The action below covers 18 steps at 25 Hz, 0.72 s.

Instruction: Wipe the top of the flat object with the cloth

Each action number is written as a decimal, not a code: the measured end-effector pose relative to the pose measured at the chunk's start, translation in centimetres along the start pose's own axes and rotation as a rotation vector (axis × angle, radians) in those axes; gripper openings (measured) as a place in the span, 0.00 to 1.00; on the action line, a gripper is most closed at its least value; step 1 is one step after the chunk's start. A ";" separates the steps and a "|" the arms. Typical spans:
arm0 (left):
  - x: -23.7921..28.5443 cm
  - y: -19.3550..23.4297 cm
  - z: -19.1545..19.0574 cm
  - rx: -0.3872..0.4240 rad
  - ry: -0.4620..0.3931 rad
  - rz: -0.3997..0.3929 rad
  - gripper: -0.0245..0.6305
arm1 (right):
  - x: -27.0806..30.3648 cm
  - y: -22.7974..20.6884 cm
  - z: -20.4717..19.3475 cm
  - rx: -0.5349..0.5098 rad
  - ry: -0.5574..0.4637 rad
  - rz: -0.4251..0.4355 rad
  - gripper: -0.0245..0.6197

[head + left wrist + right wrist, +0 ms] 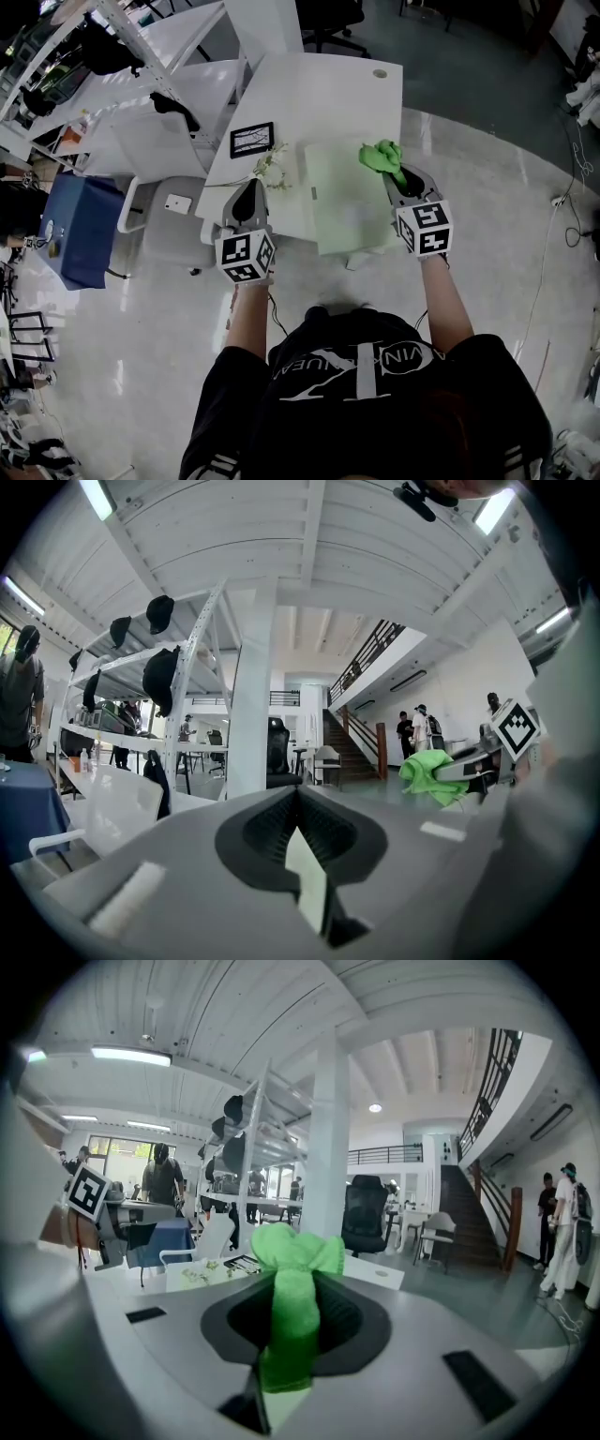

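The flat object, a pale green board [343, 195], lies on the white table [319, 94] and reaches over its near edge. My right gripper [397, 176] hovers at the board's far right corner, shut on a bright green cloth [381, 157]. In the right gripper view the cloth [290, 1309] is pinched between the jaws and bunches up past the tips. My left gripper [251, 186] is held level over the table's near left edge, to the left of the board, shut with nothing in it. From the left gripper view I see the cloth [428, 773] off to the right.
A black-framed picture [251, 140] and a small sprig [270, 170] lie on the table left of the board. A white chair [159, 225] with a phone [178, 202] stands to the left, beside a blue covered box [82, 225]. A white pillar [267, 26] rises behind the table.
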<state>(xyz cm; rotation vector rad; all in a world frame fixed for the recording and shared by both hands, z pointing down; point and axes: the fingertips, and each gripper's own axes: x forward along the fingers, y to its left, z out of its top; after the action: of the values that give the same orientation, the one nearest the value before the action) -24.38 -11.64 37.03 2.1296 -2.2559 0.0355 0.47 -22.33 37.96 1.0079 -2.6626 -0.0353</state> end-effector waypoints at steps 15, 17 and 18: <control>-0.3 0.2 -0.9 0.003 0.026 0.009 0.05 | -0.2 -0.4 -0.5 0.038 -0.009 -0.008 0.16; -0.3 0.2 -1.0 0.002 0.026 0.011 0.05 | -0.2 -0.4 -0.6 0.043 -0.011 -0.010 0.16; -0.2 0.2 -1.0 0.001 0.026 0.011 0.05 | -0.2 -0.5 -0.6 0.045 -0.012 -0.011 0.16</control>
<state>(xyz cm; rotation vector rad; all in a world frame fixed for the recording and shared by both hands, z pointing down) -24.58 -11.34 38.03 2.1047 -2.2540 0.0642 1.09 -22.52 38.43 1.0394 -2.6802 0.0162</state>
